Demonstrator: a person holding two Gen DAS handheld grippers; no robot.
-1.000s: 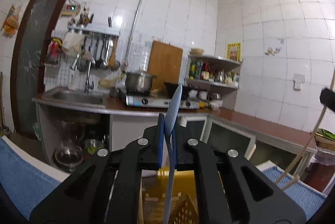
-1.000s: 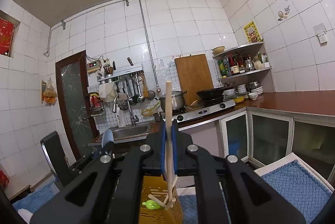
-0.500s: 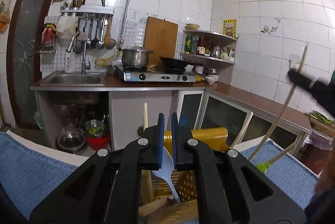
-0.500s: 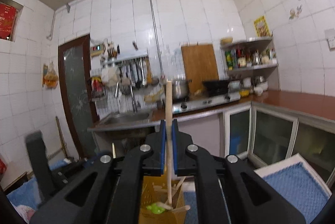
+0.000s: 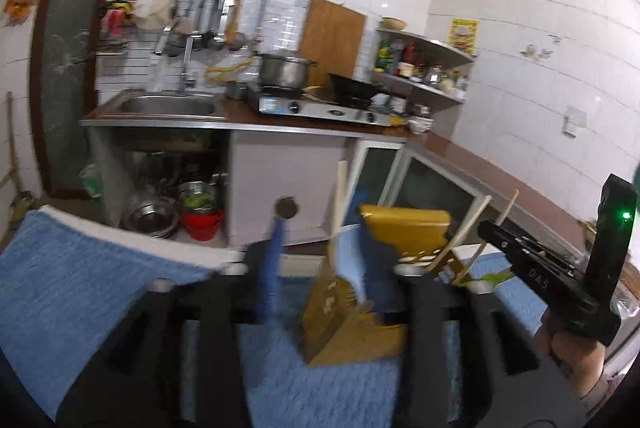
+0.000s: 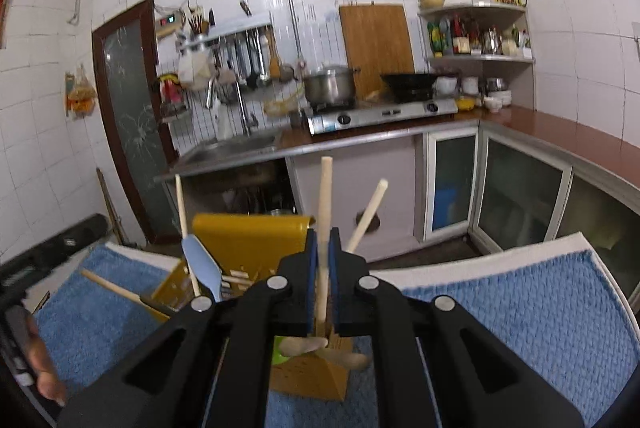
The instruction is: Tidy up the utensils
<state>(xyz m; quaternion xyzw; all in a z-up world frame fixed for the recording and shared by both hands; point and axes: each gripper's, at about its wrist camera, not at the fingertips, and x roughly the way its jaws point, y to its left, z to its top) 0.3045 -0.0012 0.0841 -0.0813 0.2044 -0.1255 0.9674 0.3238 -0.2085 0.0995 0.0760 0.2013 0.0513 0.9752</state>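
Observation:
A yellow utensil holder [image 5: 404, 228] [image 6: 248, 240] stands on a blue towel [image 5: 80, 288] and holds several wooden-handled utensils. My left gripper [image 5: 326, 264] is right in front of it. Its jaws are opening, and the light blue spatula [image 5: 348, 260] [image 6: 200, 260] stands between them beside the right pad, blade up in the holder. The picture there is blurred. My right gripper [image 6: 324, 260] is shut on the handle of a wooden utensil [image 6: 325, 196]. Its jaws ease slightly apart, but the pads still press on the handle. The utensil's lower end reaches down into the holder.
Behind the table are a kitchen counter with a sink [image 5: 168, 106], a gas stove [image 6: 380, 114] with a pot, and glass-door cabinets [image 6: 516, 188]. The towel [image 6: 500, 308] stretches out to the right. A hand [image 5: 576, 360] carries the right gripper.
The left jaws, shut on the blue spatula before, now stand apart, and that gripper has dropped toward the holder. The right gripper came down, bringing its wooden utensil into the holder.

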